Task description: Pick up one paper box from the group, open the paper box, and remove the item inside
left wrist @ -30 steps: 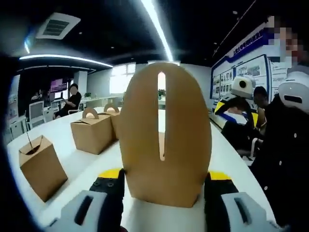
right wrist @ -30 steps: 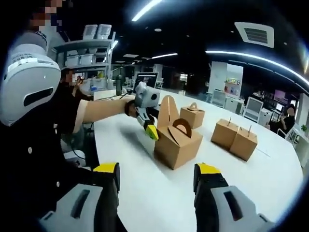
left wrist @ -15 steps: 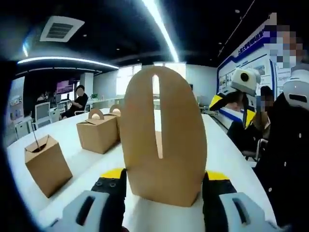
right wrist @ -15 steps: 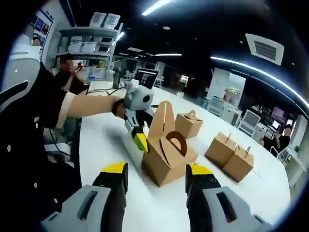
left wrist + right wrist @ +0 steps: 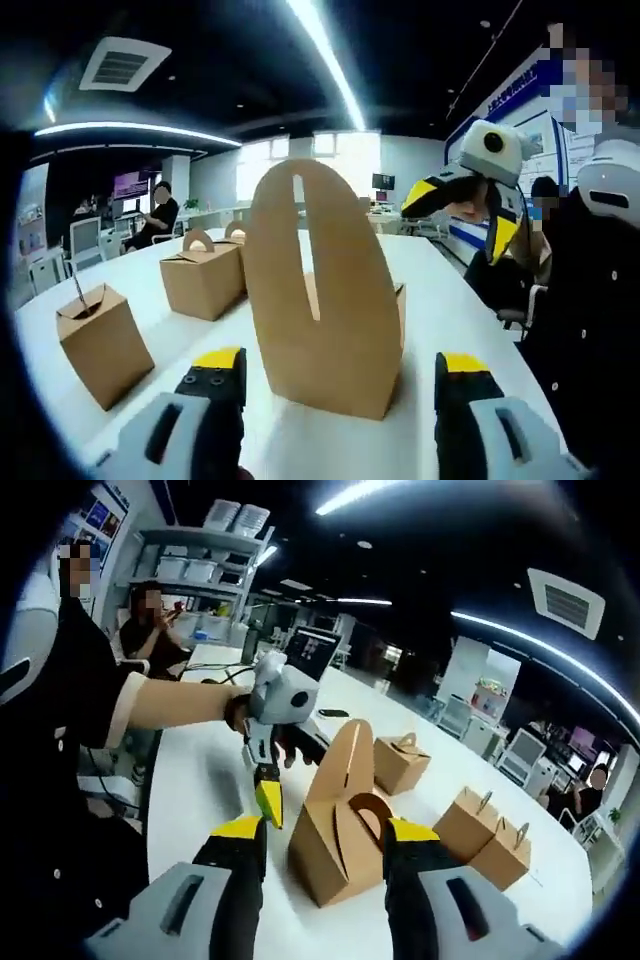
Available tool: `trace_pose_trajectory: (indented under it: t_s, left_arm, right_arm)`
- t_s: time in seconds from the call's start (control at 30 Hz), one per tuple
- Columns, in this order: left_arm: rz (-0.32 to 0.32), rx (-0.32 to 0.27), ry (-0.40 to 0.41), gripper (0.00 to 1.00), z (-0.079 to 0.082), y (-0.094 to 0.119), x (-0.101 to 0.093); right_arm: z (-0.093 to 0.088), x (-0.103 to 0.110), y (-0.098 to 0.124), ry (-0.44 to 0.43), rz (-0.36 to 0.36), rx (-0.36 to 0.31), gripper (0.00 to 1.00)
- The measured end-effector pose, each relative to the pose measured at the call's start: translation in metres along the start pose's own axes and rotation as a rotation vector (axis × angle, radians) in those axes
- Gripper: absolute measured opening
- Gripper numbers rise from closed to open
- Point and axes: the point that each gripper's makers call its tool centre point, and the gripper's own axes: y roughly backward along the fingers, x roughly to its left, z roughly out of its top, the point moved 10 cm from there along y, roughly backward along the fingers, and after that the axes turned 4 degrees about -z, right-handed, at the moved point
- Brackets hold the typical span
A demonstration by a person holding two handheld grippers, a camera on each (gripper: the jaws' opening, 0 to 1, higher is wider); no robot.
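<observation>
**Open paper box on table, both grippers apart, nothing gripped**

Left gripper view: paper box [image 5: 320,310] is seen standing on white table [image 5: 440,300], just ahead of left gripper [image 5: 340,385]; tall rounded flap w/ vertical slot is raised upright and most of box body is hidden behind it; box inside can't be seen, so contents can't be told; jaws are set wide apart, either side of box base, no contact seen; jaw roots cut off at bottom edge. Right gripper [image 5: 470,190] is seen upper right, raised above table, yellow-black tips spread, nothing between them. Closed handled boxes [image 5: 205,275] are seen back left, partly overlapping so count is unclear; open-top box [image 5: 98,340] sits near left, apart from them. Seated person far left is small and hard to make out.

Right gripper view: paper box [image 5: 335,830] is seen on table [image 5: 200,780] ahead of the right gripper [image 5: 322,838], lower part hidden by its jaws; jaws apart, box not clamped; whether tips touch box can't be told. Left gripper [image 5: 270,790] is held just left of raised flap, yellow tips pointing down; gap from flap hard to judge. Handled box [image 5: 400,762] behind; two more boxes [image 5: 485,835] at right, touching.
</observation>
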Motion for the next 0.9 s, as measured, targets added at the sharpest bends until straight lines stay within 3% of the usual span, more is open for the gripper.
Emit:
trace_pose_trajectory:
  t_s: [0.17, 0.3, 0.4, 0.57, 0.67, 0.9]
  left_arm:
    - [-0.052, 0.003, -0.017, 0.84, 0.008, 0.001, 0.014]
    - [-0.112, 0.039, -0.056, 0.84, 0.007, -0.011, 0.022]
    - [-0.140, 0.029, -0.047, 0.82, 0.007, -0.019, 0.026]
    - [-0.158, 0.017, -0.042, 0.80, 0.002, -0.028, 0.029]
    - [-0.186, 0.023, -0.041, 0.73, -0.001, -0.031, 0.025]
    - [-0.158, 0.034, -0.041, 0.70, 0.000, -0.030, 0.019]
  right_arm:
    - [-0.004, 0.000, 0.000, -0.010, 0.013, 0.007, 0.47]
    - [-0.005, 0.001, 0.002, -0.016, 0.020, 0.010, 0.47]
    - [-0.007, -0.001, 0.004, -0.022, 0.018, 0.014, 0.47]
    - [-0.010, -0.004, 0.007, -0.032, 0.013, 0.018, 0.47]
    - [-0.012, -0.005, 0.006, -0.037, 0.013, 0.018, 0.47]
    - [-0.013, -0.007, 0.005, -0.041, 0.014, 0.011, 0.47]
